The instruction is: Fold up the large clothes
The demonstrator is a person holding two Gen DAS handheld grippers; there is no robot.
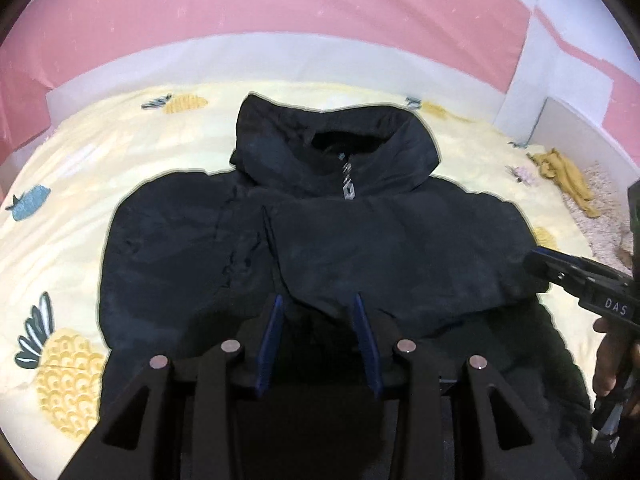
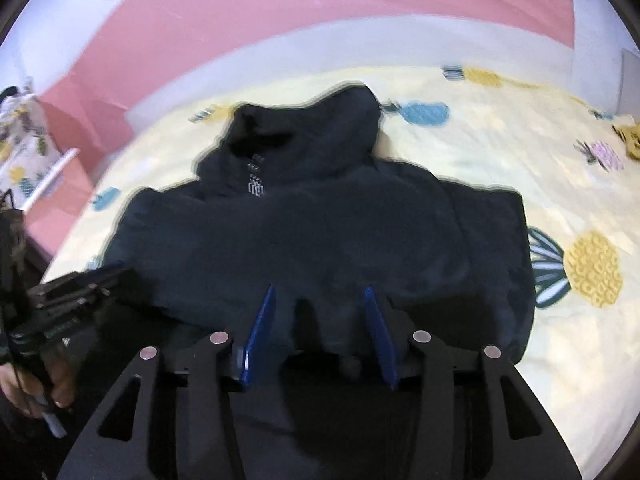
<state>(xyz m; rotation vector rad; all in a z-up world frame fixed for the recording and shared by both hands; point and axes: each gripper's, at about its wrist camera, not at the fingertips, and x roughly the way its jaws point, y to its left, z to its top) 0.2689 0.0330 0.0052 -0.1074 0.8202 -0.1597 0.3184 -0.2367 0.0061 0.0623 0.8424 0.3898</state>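
Both the left gripper (image 1: 318, 300) and right gripper (image 2: 320, 292), jaws wide and empty, overhang the black jacket (image 1: 320, 248) at frame centre; shallow pinches risk slippery folded layers sliding apart.

We see the jacket (image 1: 320, 240) lying flat on the bed (image 1: 80, 184), hood (image 1: 332, 148) at the far end. A crumpled cloth (image 1: 564, 172) lies well apart, far right.

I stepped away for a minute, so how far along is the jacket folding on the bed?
Done: the black jacket lies spread on the pineapple bedsheet, sleeves apparently folded across its front. In hand: nothing; left tongs and right tongs hang open above its lower edge. Left: folding the body up towards the hood.
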